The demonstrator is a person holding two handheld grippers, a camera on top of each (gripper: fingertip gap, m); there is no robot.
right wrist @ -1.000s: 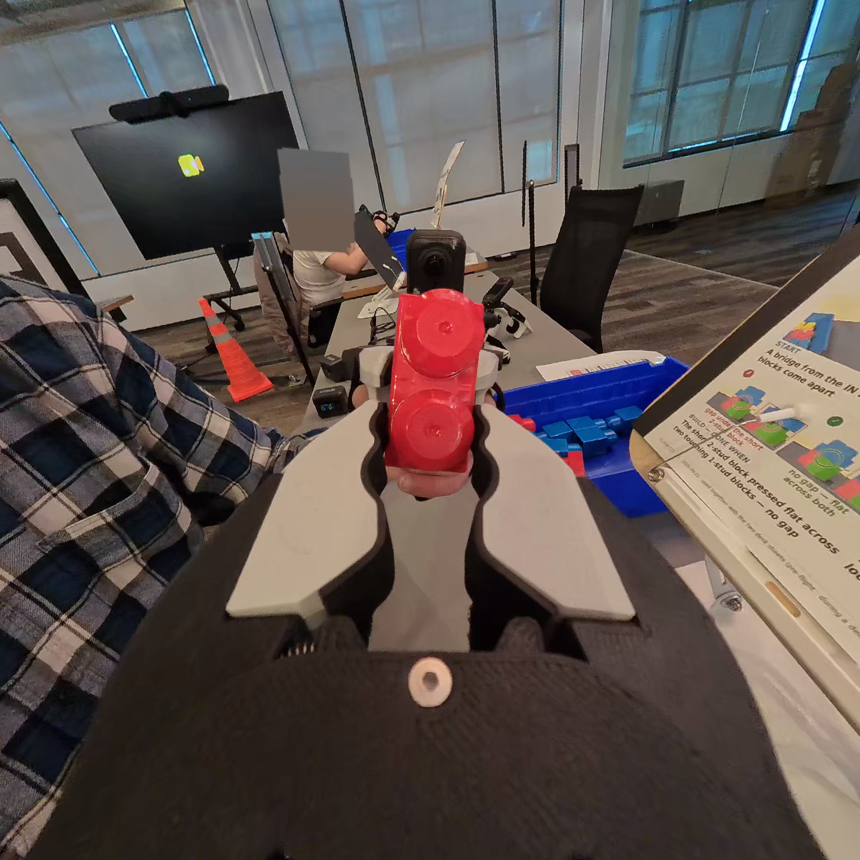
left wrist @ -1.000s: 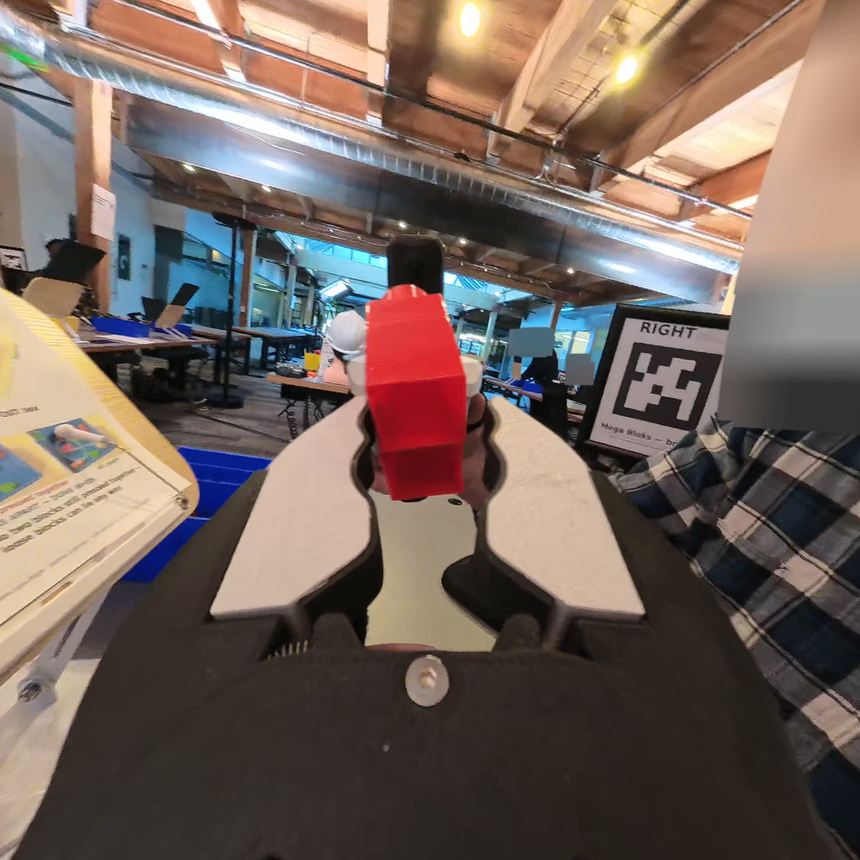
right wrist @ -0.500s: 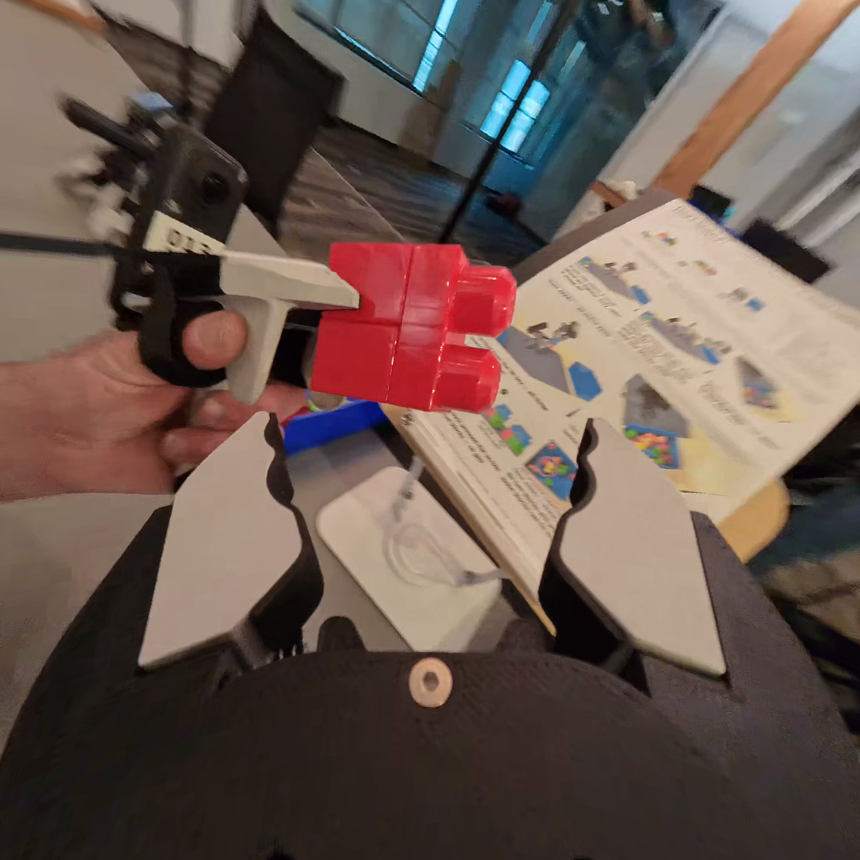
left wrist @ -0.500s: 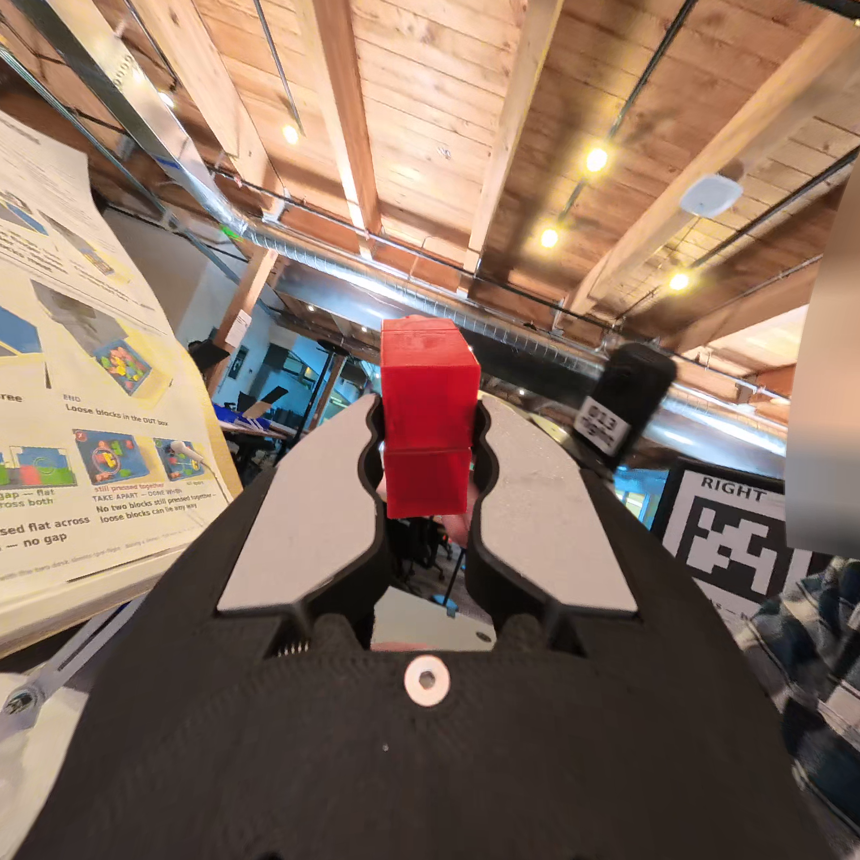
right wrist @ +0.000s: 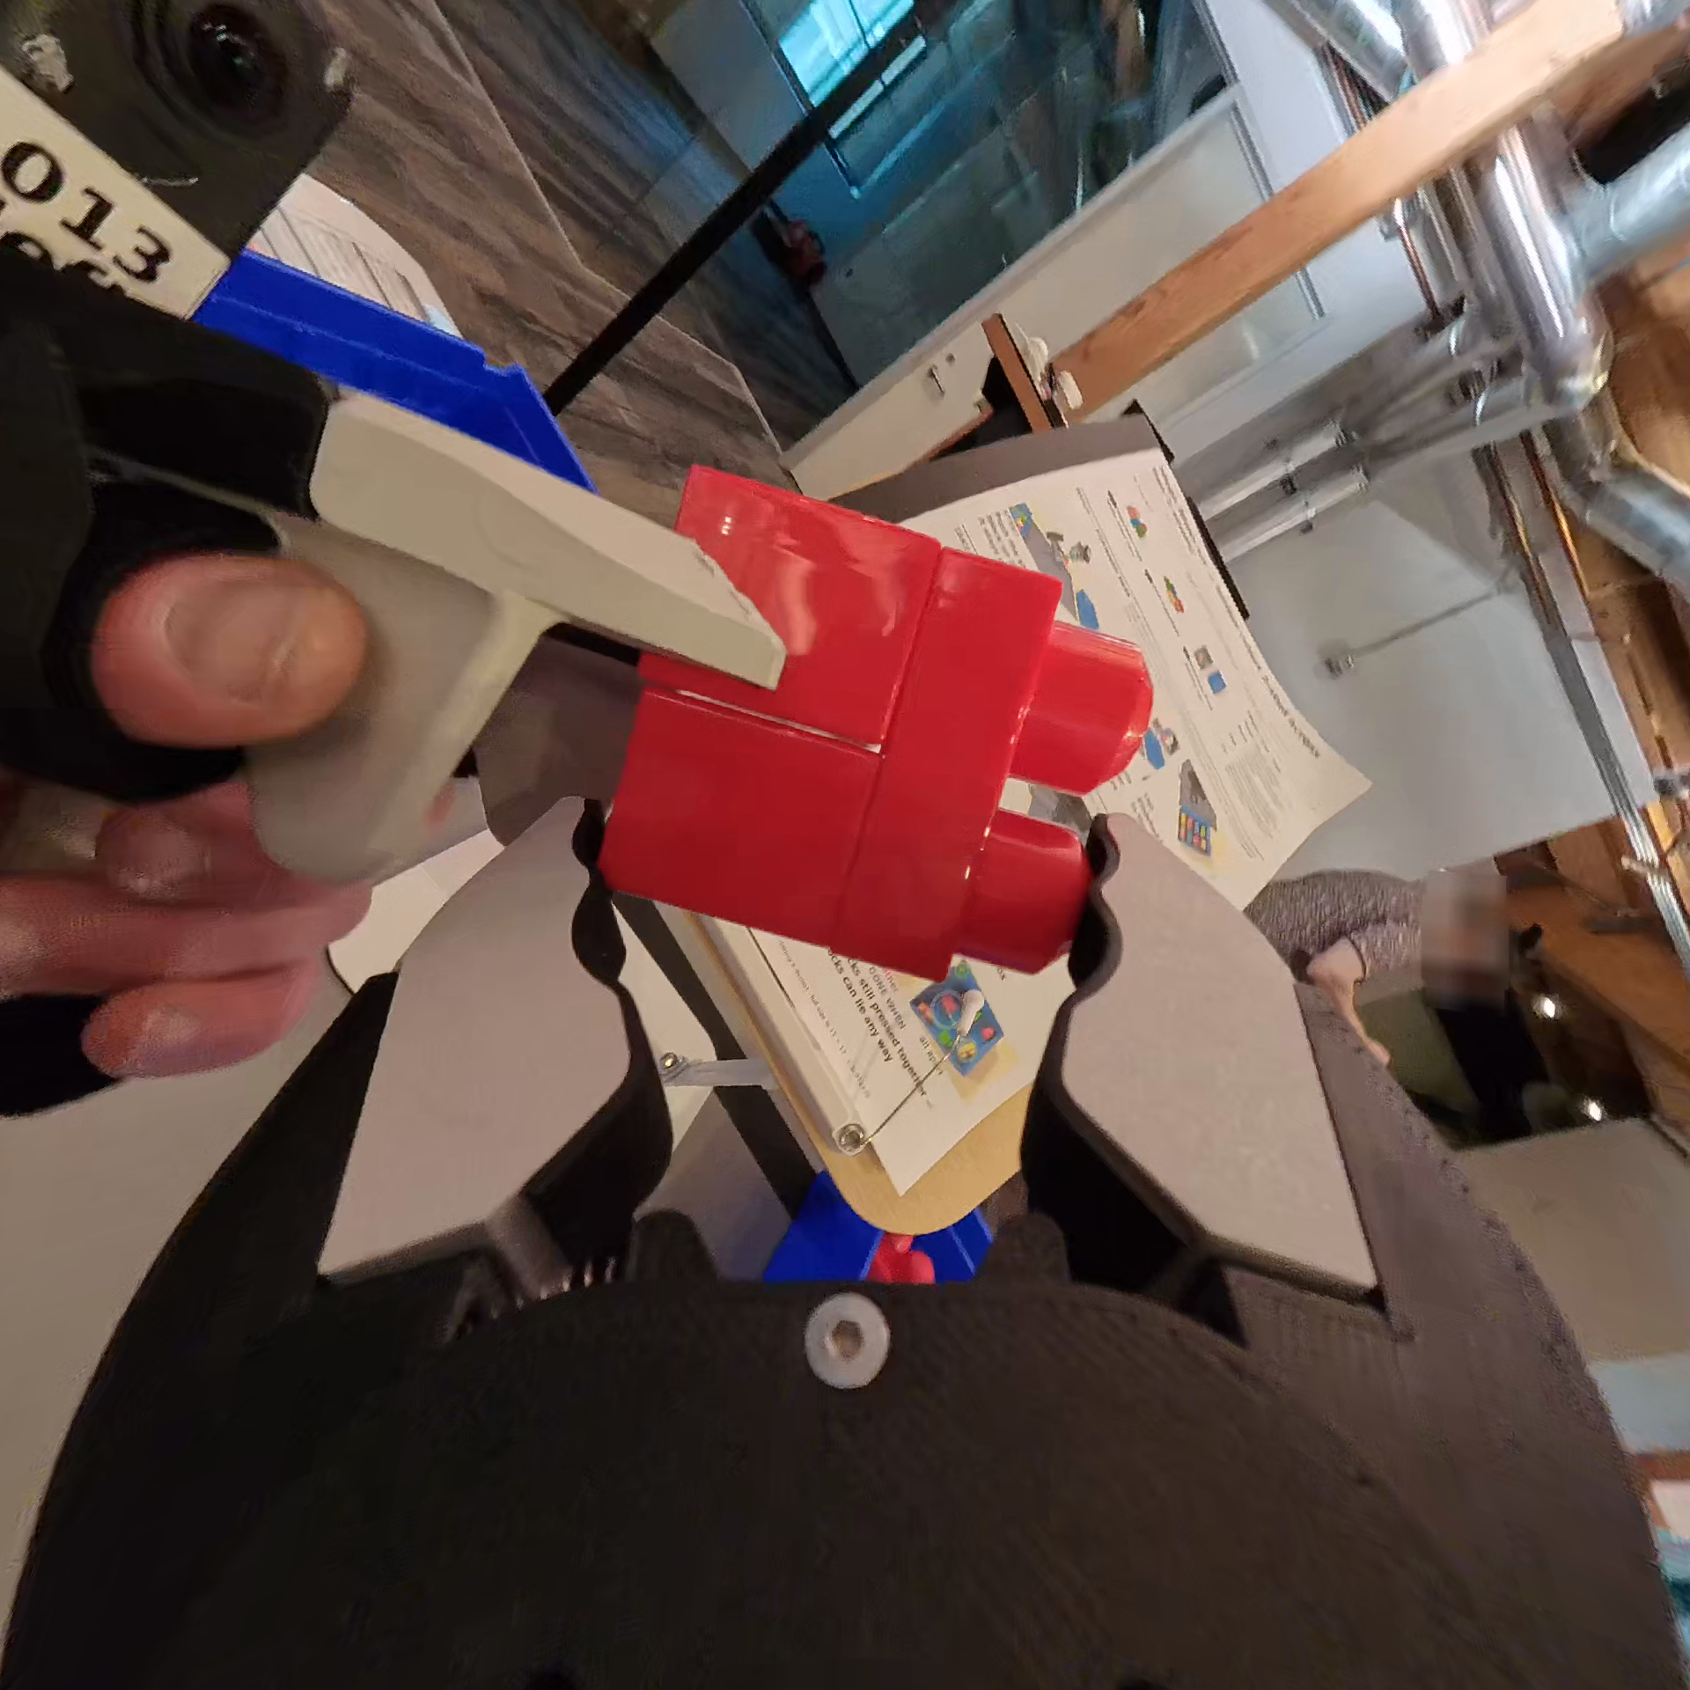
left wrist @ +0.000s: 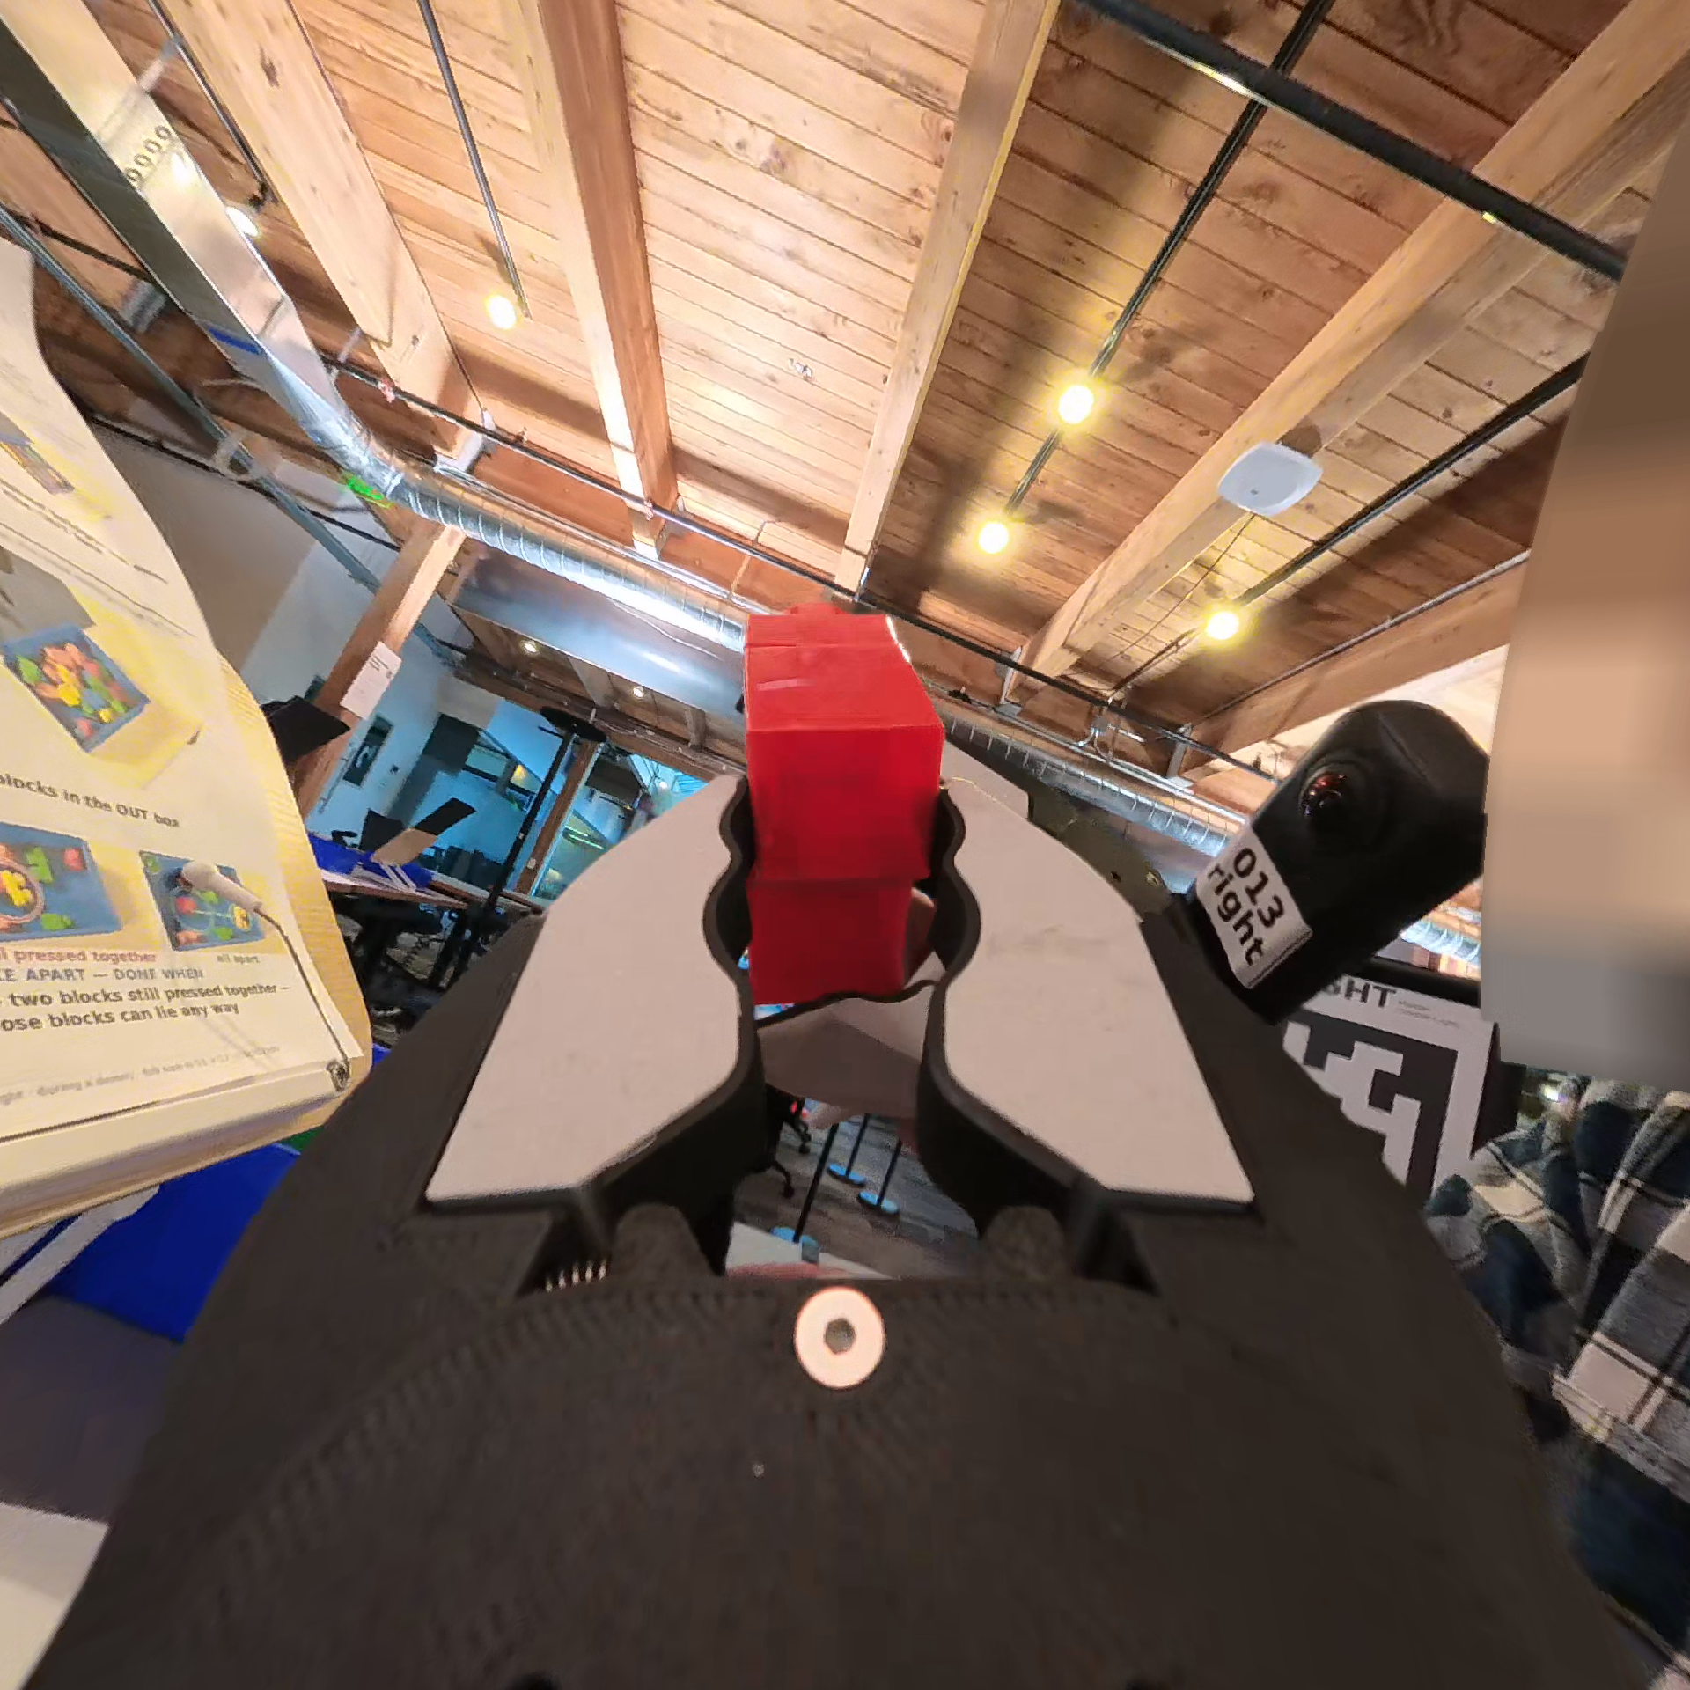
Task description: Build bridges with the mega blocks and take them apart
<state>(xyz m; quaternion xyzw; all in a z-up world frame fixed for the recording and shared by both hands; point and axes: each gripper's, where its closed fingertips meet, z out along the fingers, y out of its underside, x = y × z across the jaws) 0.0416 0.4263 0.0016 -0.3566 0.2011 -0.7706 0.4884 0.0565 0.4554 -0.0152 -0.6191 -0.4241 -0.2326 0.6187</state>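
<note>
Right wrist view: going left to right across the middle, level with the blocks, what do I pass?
The hand on the left gripper's handle → the left gripper's grey finger → the red block assembly → its two studs → the instruction sheet on its board.

Pale table (right wrist: 137, 1189) under a blue bin (right wrist: 384, 366)
</note>
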